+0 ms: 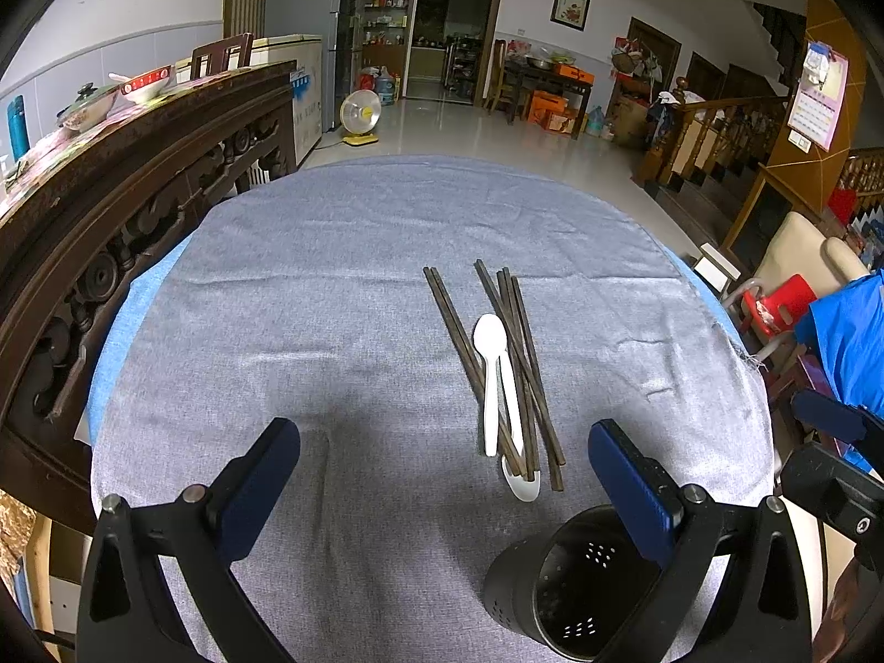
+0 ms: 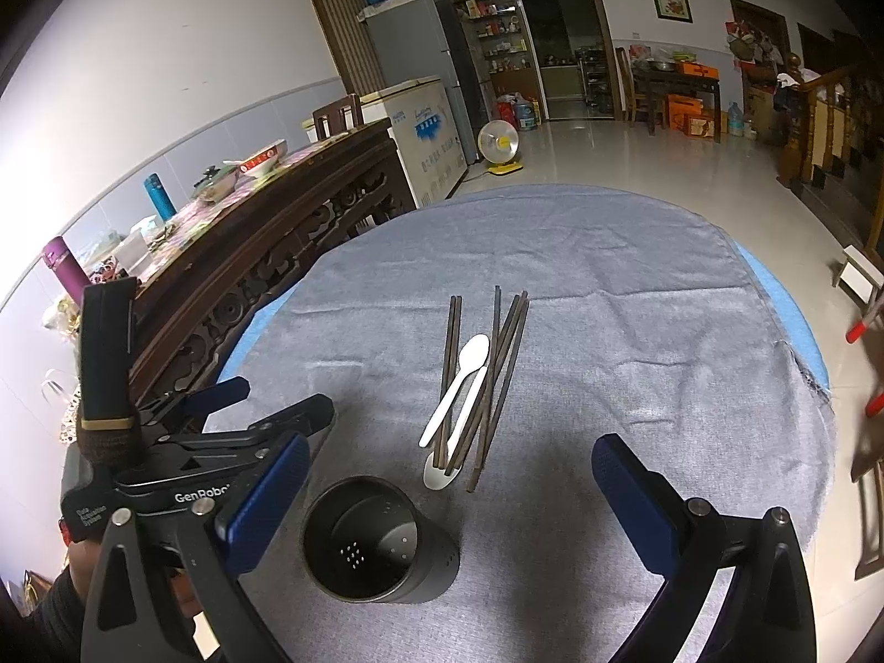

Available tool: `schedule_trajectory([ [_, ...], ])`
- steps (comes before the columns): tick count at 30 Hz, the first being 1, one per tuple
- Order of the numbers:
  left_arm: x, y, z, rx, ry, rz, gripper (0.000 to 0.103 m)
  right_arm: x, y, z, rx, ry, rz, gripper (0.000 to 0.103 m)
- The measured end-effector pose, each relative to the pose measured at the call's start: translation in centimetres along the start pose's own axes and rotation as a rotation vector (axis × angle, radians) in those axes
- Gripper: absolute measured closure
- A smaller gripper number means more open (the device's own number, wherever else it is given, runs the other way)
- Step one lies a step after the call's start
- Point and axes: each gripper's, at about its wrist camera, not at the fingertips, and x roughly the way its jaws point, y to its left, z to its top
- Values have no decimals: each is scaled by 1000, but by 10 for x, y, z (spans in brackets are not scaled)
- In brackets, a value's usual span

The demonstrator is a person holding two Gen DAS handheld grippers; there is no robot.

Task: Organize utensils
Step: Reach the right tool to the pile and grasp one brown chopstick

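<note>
Several dark brown chopsticks (image 1: pixel 514 364) (image 2: pixel 486 381) lie in a loose bundle on the grey cloth. Two white plastic spoons (image 1: pixel 492 381) (image 2: pixel 458 387) lie among them, one bowl up, the other (image 1: pixel 522 483) (image 2: pixel 436 472) partly under the sticks. A black perforated utensil holder (image 1: pixel 558 591) (image 2: pixel 381 541) stands empty near the front edge. My left gripper (image 1: pixel 442 475) is open, hovering short of the bundle, its right finger over the holder. My right gripper (image 2: pixel 453 497) is open too, with the holder and the sticks' near ends between its fingers. The left gripper (image 2: pixel 265 414) shows in the right wrist view.
The round table (image 1: pixel 331 276) (image 2: pixel 608 276) wears a grey cloth over a blue one. A dark carved sideboard (image 1: pixel 138 166) (image 2: pixel 248 254) with bowls and bottles stands at the left. A red stool (image 1: pixel 779 298) and chairs stand at the right.
</note>
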Motion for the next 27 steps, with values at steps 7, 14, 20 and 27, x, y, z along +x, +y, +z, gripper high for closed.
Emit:
schedule_trajectory([
  [7, 7, 23, 3, -67, 32, -31, 0, 0, -21, 10, 57, 12, 42, 0],
  [14, 37, 66, 1, -194, 133, -4, 0, 60, -90, 31, 264, 174, 148, 0],
  [20, 60, 76, -2, -206, 183, 8, 0, 152, -106, 26, 306, 406, 157, 31],
  [27, 83, 82, -4, -206, 226, 4, 0, 220, -80, 36, 254, 557, 162, 44],
])
